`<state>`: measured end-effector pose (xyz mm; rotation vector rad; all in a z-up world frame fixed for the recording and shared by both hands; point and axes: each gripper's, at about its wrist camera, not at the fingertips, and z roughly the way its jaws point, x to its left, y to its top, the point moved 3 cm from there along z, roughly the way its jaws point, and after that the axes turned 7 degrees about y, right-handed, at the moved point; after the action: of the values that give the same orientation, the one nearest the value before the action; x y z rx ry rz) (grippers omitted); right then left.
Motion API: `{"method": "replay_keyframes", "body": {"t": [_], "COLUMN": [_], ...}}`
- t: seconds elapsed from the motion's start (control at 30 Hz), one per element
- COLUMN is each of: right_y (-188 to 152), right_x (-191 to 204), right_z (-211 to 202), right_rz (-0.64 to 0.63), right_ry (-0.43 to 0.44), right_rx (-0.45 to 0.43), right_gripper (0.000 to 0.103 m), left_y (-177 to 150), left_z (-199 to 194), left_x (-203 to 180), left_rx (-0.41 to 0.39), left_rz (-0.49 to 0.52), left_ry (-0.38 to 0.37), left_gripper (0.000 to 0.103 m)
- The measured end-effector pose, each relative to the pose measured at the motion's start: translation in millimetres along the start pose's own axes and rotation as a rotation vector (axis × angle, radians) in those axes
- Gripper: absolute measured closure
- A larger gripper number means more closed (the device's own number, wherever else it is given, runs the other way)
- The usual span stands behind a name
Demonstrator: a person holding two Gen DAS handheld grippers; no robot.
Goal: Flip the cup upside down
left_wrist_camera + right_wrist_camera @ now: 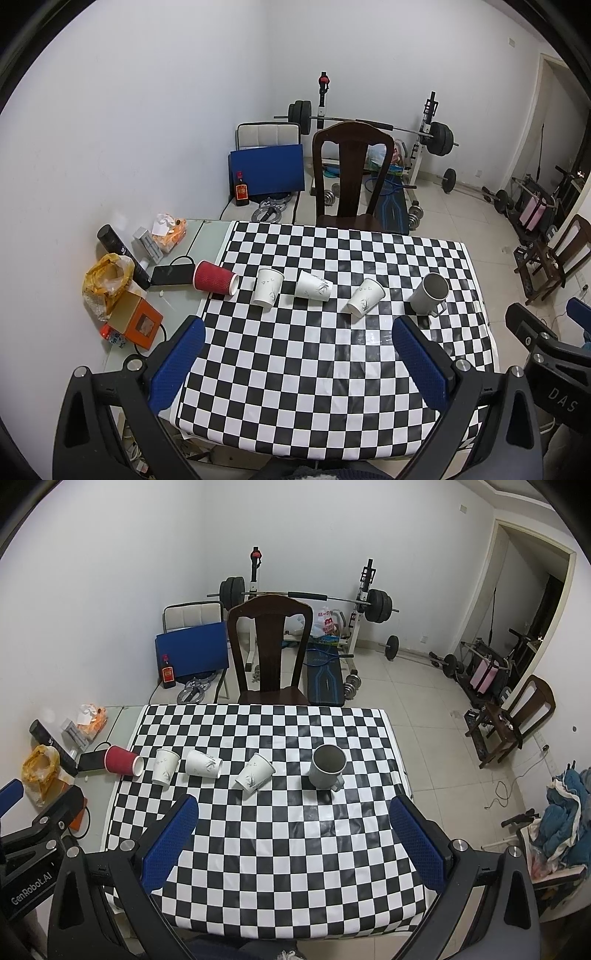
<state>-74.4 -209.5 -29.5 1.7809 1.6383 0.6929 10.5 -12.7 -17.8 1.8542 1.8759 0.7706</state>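
Cups line the middle of the checkered tablecloth: a red cup on its side at the left edge, three white paper cups, then an upright grey mug. Left gripper and right gripper hover near the table's front edge, jaws spread wide, holding nothing.

Your left-wrist and right-wrist cameras are both looking down and forward from the near edge, held back, sharing the black-and-white checkered tablecloth and dark wooden chair.
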Motion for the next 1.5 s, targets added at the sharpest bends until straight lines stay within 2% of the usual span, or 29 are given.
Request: {"method": "replay_keyframes", "body": {"t": [0.5, 0.67, 0.7, 0.73, 0.83, 0.93, 1.13, 1.37, 1.5], "right_y": [3, 3, 4, 9, 9, -5, -34, -65, -81], "right_x": [3, 6, 8, 15, 32, 44, 84, 124, 140], "right_z": [1, 17, 25, 38, 82, 135, 237, 332, 381], "right_rz": [0.005, 0.004, 0.001, -0.003, -0.026, -0.049, -0.077, -0.089, -0.073], "right_ry": [0.009, 0.009, 0.011, 0.012, 0.019, 0.029, 0.044, 0.046, 0.025], "right_rx": [0.003, 0.04, 0.058, 0.077, 0.146, 0.217, 0.371, 0.506, 0.562], "right_gripper": [0.0, 0.0, 0.0, 0.0, 0.0, 0.0, 0.0, 0.0, 0.0], "left_y": [0, 3, 6, 23, 26, 18, 6, -7, -15], "left_z": [2, 15, 25, 46, 79, 128, 200, 286, 337], "left_x": [2, -5, -3, 0, 8, 34, 70, 109, 128], "left_rx": [0.003, 0.04, 0.054, 0.076, 0.132, 0.205, 0.31, 0.434, 0.514], "left_rz": [-0.002, -0.037, -0.042, -0.049, -0.065, -0.09, -0.128, -0.168, -0.239], "left_ry": [0.0, 0.047, 0.07, 0.092, 0.144, 0.178, 0.251, 0.309, 0.298], "left_gripper": [0.0, 0.0, 0.0, 0.0, 0.0, 0.0, 0.0, 0.0, 0.0]}}
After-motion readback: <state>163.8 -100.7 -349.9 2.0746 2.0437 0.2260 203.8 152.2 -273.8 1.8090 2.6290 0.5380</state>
